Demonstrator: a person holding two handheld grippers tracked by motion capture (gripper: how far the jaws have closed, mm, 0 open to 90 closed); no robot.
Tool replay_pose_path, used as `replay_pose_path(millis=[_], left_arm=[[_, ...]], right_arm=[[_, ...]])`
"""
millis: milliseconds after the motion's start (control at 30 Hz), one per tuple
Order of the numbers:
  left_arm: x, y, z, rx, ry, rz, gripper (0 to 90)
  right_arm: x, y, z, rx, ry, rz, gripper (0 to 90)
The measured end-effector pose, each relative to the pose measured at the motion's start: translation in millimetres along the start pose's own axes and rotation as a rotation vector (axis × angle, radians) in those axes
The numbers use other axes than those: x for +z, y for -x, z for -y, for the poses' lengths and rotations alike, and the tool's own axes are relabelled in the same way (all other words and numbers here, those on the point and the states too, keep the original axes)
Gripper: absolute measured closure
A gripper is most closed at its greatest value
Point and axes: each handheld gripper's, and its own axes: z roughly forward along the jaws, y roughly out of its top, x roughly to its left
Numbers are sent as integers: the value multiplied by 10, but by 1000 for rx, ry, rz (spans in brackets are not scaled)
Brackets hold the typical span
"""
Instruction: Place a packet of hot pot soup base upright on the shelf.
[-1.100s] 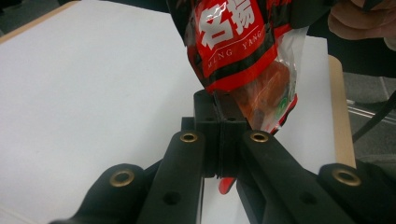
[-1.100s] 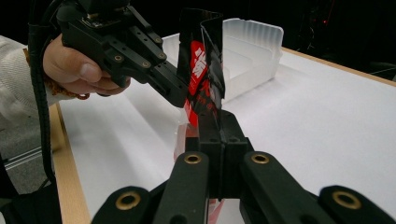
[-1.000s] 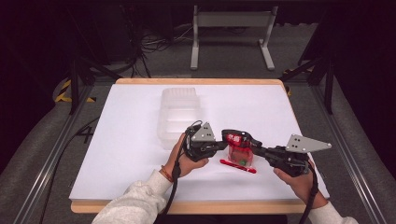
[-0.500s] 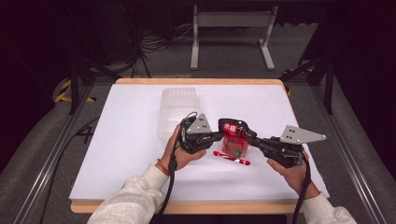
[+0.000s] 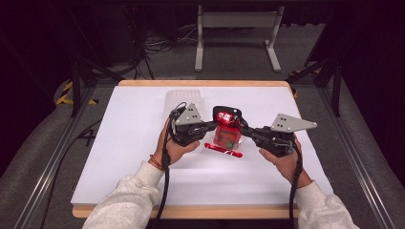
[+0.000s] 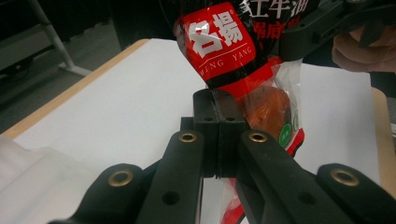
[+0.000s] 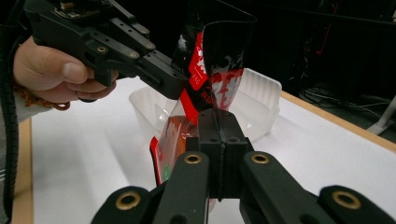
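Left to right across the table point(image 5: 119, 157): left gripper point(image 5: 206, 127) clamped on one side of the red packet point(image 5: 226, 131), right gripper point(image 5: 244, 130) clamped on the other, so the packet hangs upright just above the table. Clear tub point(image 5: 184, 98) sits behind the packet, open. Two-sided grip likely steadies the packet for carrying it to the tub.

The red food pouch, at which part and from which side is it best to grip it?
Grip the red food pouch by its flat side edges, one gripper from each side, as the left gripper and right gripper do; the middle bulges with contents.
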Motion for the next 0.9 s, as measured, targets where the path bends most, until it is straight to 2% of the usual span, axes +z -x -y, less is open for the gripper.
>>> replay_pose_path(millis=[200, 333, 367, 400, 500, 600, 633, 667, 900], left_arm=[[-122, -142, -1, -19, 10, -35, 895], [-198, -289, -3, -36, 30, -54, 896], [-221, -334, 2, -51, 41, -71, 896], [-221, -334, 2, -51, 41, -71, 897], [-276, -441, 14, -60, 52, -103, 897], [-290, -511, 23, -61, 51, -118, 896], [-291, -573, 38, -71, 54, -133, 897], [-288, -629, 55, -85, 59, -130, 896], [-273, -887, 90, -106, 69, -162, 894]], right_arm=[[166, 32, -110, -11, 8, -3, 900], [349, 78, -231, -23, 19, -5, 900], [372, 85, -249, -23, 22, -5, 900], [372, 85, -249, -23, 22, -5, 900], [508, 132, -332, -23, 34, -8, 900], [594, 160, -371, -26, 32, 0, 900], [689, 193, -403, -34, 28, 4, 900], [725, 207, -414, -31, 26, 5, 900], [1009, 357, -529, -43, 3, 28, 900]])
